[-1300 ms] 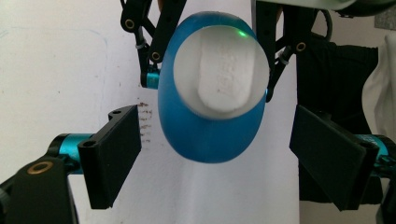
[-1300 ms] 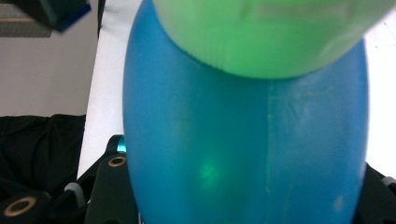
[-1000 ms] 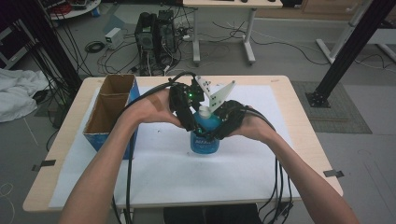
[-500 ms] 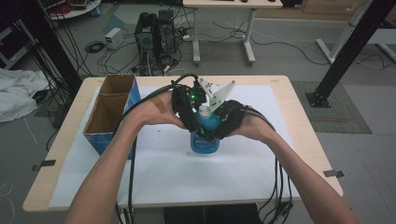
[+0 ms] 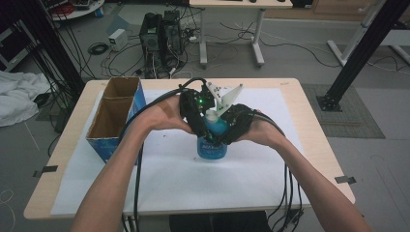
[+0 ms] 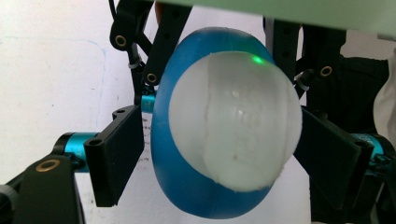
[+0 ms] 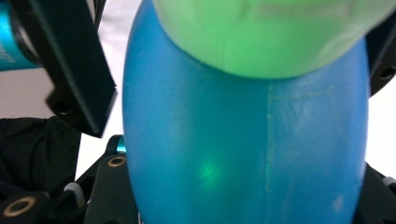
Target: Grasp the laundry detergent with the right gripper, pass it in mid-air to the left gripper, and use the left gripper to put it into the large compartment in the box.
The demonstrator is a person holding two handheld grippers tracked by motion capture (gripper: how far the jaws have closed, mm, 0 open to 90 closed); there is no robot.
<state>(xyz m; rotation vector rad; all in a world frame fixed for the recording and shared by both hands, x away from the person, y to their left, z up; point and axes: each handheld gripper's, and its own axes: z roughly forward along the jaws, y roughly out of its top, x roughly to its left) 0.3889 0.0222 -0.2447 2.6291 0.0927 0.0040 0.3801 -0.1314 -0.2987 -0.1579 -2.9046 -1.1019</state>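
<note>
Standing upright near the middle of the high view, a blue bottle [image 5: 212,140] with a white cap [image 6: 233,126] is worked on from both sides at once. The right gripper [image 5: 232,126] is clenched on the bottle's body, apparently so that it is steadied while the top is dealt with; in the right gripper view the blue wall [image 7: 243,140] is seen close up between the black jaws. The left gripper [image 5: 196,113] is brought in around the cap, and its jaws have just been closing with the cap between them. In the left gripper view a pad stands at each side of the cap, yet whether they press on it cannot be told; a grip for twisting the cap off seems to be prepared.

The bottle rests on a white sheet [image 5: 164,179] spread over a pale wooden table [image 5: 309,125]. A blue-sided cardboard box [image 5: 113,118] lies at the left of the sheet. Beyond the table, in the upper part of the frame, computer towers [image 5: 162,34], loose cables and a second desk [image 5: 232,19] are seen on a grey floor.
</note>
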